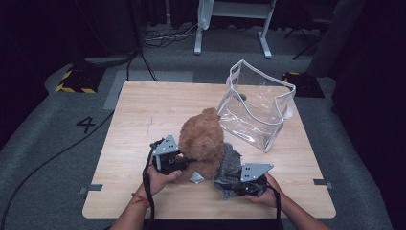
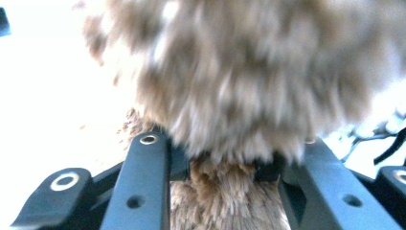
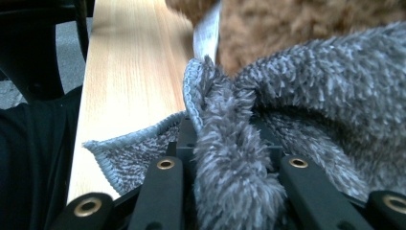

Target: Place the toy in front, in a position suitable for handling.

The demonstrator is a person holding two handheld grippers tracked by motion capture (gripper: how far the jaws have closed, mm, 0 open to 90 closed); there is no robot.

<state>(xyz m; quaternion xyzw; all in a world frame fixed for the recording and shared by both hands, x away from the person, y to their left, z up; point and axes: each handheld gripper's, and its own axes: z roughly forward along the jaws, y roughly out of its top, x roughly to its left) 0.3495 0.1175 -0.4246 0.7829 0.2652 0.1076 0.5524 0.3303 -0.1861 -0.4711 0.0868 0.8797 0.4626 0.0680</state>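
left gripper [image 1: 184, 160]: jaws pinched on the teddy bear [image 1: 203, 141], bear right ahead of it | right gripper [image 1: 234, 184]: clamped on a fold of grey towel [image 3: 230, 158], towel bunched beside the bear | tip: keep both 2 grips firm, pull the towel slowly so the bear doesn't tip.

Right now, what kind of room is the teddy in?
Probably a lab or recording studio, not a home. The wooden table stands on grey carpet with a number four marked on the floor, yellow-and-black hazard tape, and loose cables trailing about.
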